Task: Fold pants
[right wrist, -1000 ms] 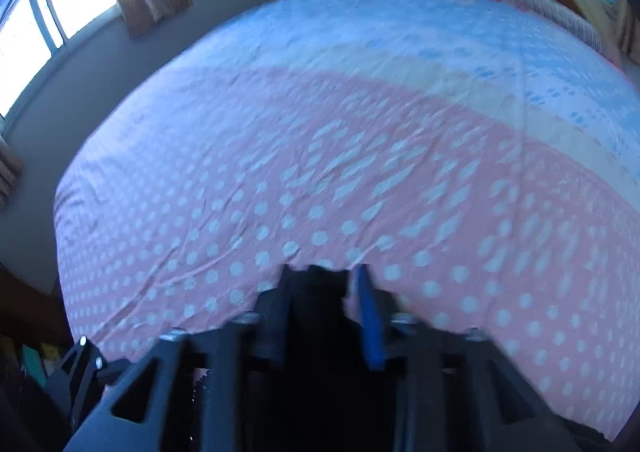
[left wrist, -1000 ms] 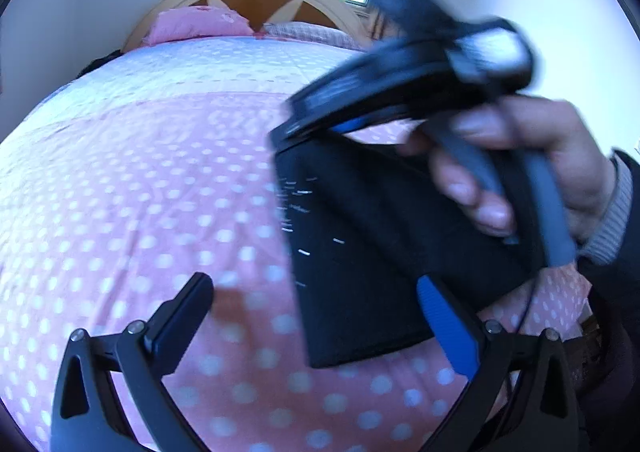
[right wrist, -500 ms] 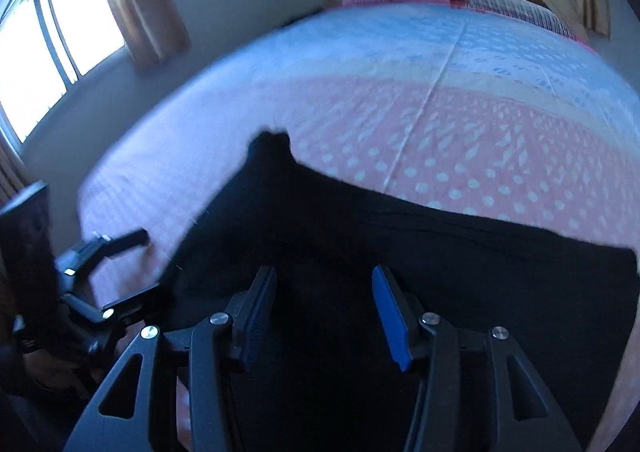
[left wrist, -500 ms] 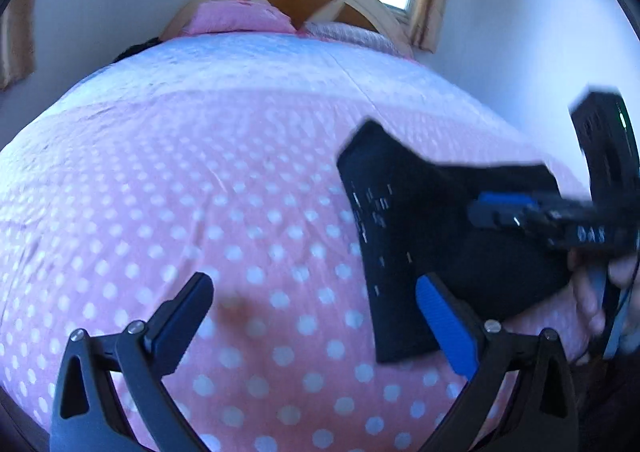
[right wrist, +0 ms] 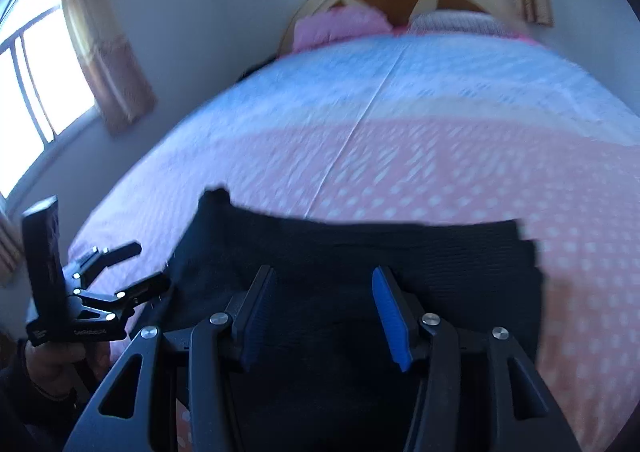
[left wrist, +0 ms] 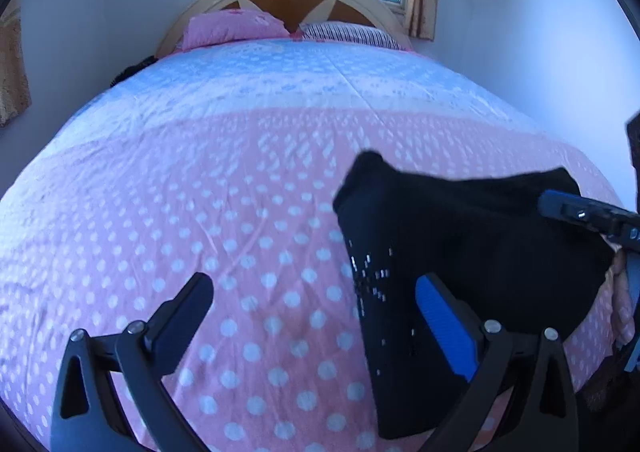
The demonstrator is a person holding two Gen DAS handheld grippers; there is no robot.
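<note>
While the folded black fabric pants (left wrist: 472, 252) lie on the pink polka-dot bed (left wrist: 240, 236), left gripper (left wrist: 312, 304) and right gripper (right wrist: 322, 298) fingers are spread, empty.

Little lettering can be made out. On the body of the left gripper (right wrist: 116, 272), seen from the right wrist view, a small pale brand mark is printed, but it is too blurred to be read with certainty. White marks are scattered on the black pants (left wrist: 460, 252); no letters or numbers can be made out in them.
</note>
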